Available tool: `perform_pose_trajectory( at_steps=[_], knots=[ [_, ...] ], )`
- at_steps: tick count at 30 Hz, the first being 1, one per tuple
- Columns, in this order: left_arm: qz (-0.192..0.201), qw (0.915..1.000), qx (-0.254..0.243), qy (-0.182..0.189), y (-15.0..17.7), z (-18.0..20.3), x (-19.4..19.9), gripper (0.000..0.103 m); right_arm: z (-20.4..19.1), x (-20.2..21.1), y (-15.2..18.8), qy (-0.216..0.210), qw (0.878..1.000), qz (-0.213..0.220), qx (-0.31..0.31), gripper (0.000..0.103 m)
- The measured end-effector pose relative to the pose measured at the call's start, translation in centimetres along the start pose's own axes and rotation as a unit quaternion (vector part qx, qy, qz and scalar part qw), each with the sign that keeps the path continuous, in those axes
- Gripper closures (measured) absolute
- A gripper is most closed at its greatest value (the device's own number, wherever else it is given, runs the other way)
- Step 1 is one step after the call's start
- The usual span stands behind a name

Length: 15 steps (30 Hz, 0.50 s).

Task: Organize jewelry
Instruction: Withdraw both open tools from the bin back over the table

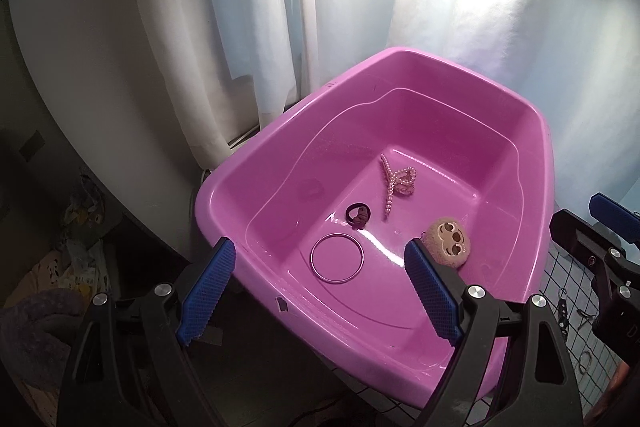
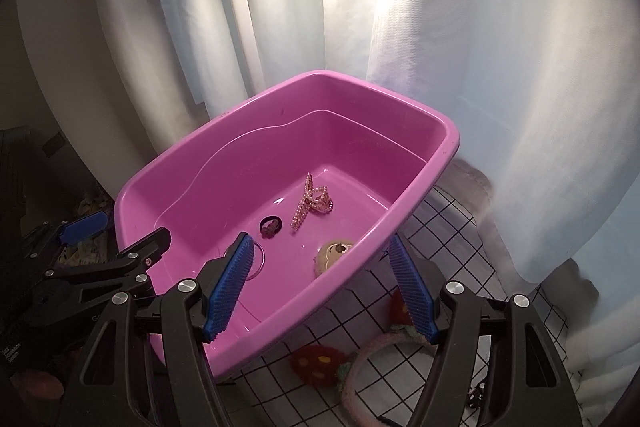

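Holding a pearl hair claw [image 1: 396,183], bangle [image 1: 337,258], dark hair tie [image 1: 358,215] and plush clip [image 1: 448,239], the pink tub [image 1: 256,163] fills mid-frame; the claw's long axis runs near-vertical. Left gripper [image 1: 320,291] and right gripper [image 2: 320,287] both gape, empty.

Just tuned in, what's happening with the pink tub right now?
A person holds two grippers over the pink tub, both open and empty. In the tub lie a pearl hair clip, a dark hair tie, a thin bangle and a plush face clip. A fuzzy headband lies outside on the grid-patterned surface.
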<state>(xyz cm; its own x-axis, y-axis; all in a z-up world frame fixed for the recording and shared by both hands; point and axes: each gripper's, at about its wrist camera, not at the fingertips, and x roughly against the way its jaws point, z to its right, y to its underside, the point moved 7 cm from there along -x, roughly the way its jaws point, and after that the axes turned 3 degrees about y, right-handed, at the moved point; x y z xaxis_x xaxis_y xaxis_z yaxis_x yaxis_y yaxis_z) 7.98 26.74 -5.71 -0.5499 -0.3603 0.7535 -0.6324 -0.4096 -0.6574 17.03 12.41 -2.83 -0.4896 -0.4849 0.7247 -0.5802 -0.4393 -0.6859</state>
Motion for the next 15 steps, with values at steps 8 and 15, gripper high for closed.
perform_pose_trajectory(
  at_steps=[8, 15],
  knots=[
    [0.019, 0.9994, -0.009, 0.027, 2.7, 1.8, 3.7, 0.017, 2.3, 5.8, 4.4, 0.001, 0.999, 0.031, -0.035, 0.036],
    [0.05, 0.9967, -0.036, 0.053, 6.4, 5.5, 8.2, 0.014, 6.4, 11.3, 10.7, 0.017, 0.997, 0.036, -0.068, 0.035]
  ],
)
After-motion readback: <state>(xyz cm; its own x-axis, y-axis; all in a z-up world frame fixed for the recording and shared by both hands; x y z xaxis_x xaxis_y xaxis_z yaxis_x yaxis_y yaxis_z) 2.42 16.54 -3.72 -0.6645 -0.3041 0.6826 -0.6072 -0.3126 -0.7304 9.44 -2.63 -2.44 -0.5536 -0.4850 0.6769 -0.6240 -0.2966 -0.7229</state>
